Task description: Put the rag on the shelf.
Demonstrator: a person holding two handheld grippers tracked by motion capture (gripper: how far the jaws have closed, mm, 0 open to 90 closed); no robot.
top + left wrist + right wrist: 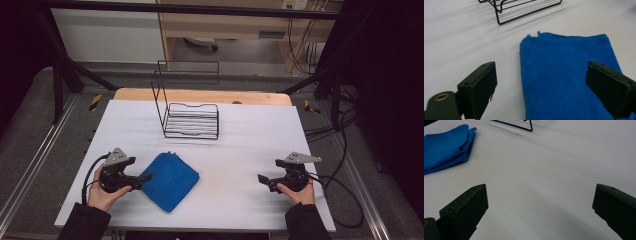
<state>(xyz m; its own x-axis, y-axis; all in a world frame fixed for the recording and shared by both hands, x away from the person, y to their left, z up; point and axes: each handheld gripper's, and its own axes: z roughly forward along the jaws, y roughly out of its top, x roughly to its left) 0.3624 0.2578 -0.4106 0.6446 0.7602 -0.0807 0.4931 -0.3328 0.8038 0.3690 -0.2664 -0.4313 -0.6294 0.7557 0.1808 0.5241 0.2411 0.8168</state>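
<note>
Left gripper (146,177), jaws spread wide and holding nothing, rests at about 8 o'clock on the white table (250,135), its jaws straddling the near edge of the folded blue cloth (169,180). Right gripper (261,178), equally wide and empty, lies at 4 o'clock, well apart from the cloth. A black wire rack (191,120) stands toward 12 o'clock. Judged step: gripping the cloth; the jaws should close on all folded layers together.
</note>
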